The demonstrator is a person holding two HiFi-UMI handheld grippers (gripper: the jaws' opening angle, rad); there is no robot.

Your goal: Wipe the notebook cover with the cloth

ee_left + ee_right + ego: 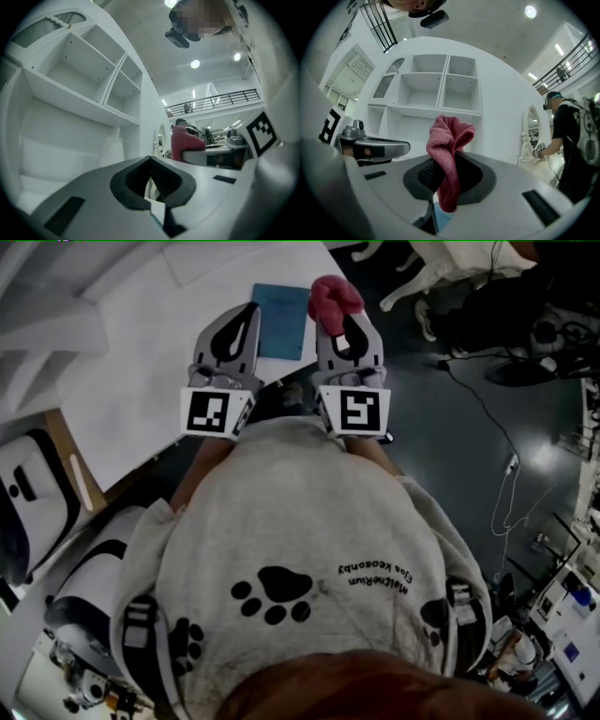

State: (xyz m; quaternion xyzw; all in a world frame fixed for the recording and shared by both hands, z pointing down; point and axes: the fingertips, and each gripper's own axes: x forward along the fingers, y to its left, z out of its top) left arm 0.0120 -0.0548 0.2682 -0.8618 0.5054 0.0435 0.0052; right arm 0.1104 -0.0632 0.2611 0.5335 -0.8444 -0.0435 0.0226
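Right claw pinches pink cloth just beside notebook right edge; left claw closed, empty.

Bunched pink cloth beside flat blue notebook

Cloth: pink, fuzzy, napped weave. Notebook cover: blue, matt, smooth. Right gripper: matt grey plastic shell with a ribbed black pad; floor: dark and glossy.
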